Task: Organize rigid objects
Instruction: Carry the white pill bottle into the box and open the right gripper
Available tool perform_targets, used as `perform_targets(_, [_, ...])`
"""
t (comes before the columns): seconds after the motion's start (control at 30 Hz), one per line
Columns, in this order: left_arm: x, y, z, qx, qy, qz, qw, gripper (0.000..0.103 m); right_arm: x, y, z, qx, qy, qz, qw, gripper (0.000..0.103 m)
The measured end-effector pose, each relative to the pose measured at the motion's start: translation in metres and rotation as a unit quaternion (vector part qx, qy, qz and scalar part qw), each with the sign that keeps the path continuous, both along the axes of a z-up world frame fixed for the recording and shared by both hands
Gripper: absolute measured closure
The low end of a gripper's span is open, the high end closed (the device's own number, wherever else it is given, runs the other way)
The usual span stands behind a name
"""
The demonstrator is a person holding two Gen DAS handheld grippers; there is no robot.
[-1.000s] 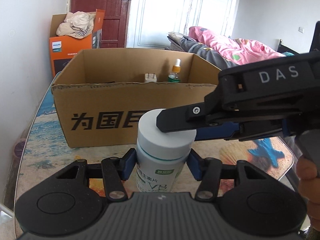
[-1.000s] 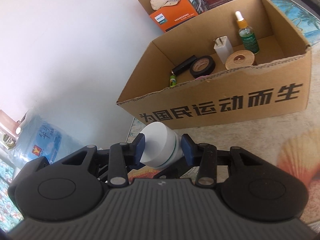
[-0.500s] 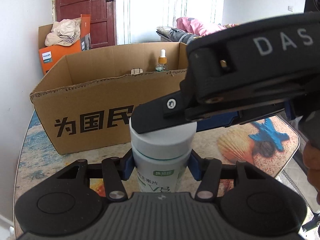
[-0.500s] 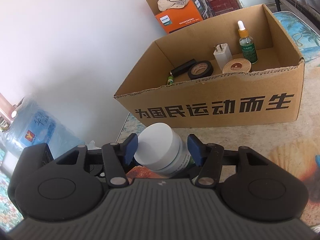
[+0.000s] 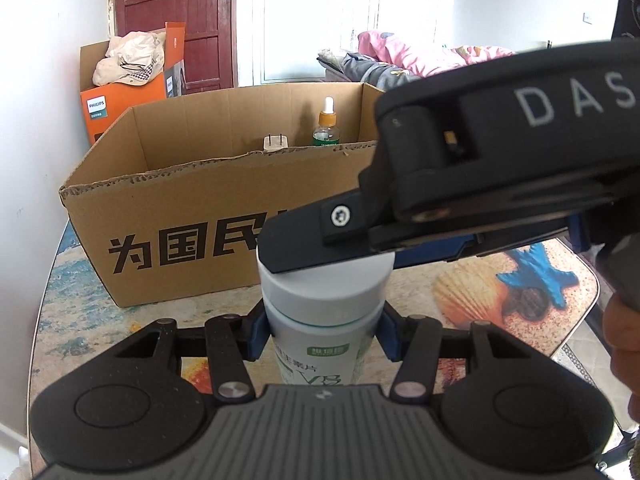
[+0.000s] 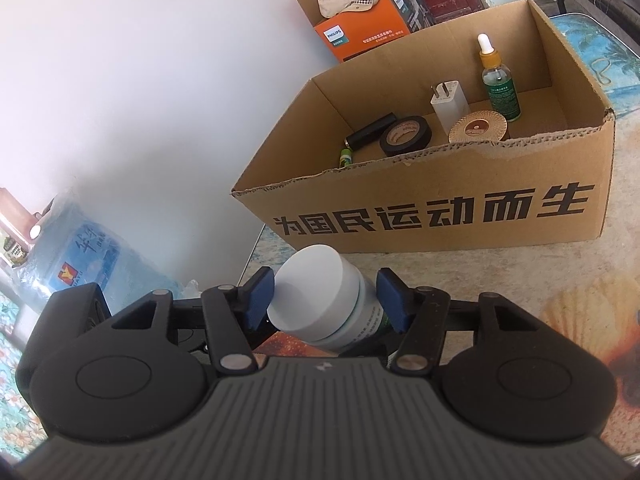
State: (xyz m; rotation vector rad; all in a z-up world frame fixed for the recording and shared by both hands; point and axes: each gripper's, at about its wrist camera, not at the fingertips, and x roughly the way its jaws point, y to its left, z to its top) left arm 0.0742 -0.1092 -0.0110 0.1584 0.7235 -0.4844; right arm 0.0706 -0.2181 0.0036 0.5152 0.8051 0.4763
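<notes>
Bottle point(image 5: 320, 320), white-capped, before cardboard box point(image 5: 192, 216): left gripper point(image 5: 322, 334) pinching its body, right gripper point(image 6: 326, 304) spread clear around cap; best lifted upright over box's near wall.

White-capped supplement bottle point(image 5: 320, 336) stands upright before open cardboard box point(image 5: 180, 208).

White walls point(image 5: 36, 80), a red door point(image 5: 176, 20), a bright window point(image 5: 340, 12), and a bed point(image 5: 420, 60) under pink bedding fill the room.
</notes>
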Motion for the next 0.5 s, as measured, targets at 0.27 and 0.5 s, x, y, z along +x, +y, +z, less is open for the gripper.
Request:
perform_targets(0.27, [-0.003,0.003,0.007,-0.003,-0.006,0.005,1.0000,0.049,-0.004,0.002,0.010,-0.003,-0.009,0.004,1.000,0.047])
perform_targets(0.5, [-0.012,0.006,0.012,-0.004,-0.018,0.008,0.9998,0.049,-0.010,0.004,0.021,-0.006,-0.021,0.007,1.000,0.047])
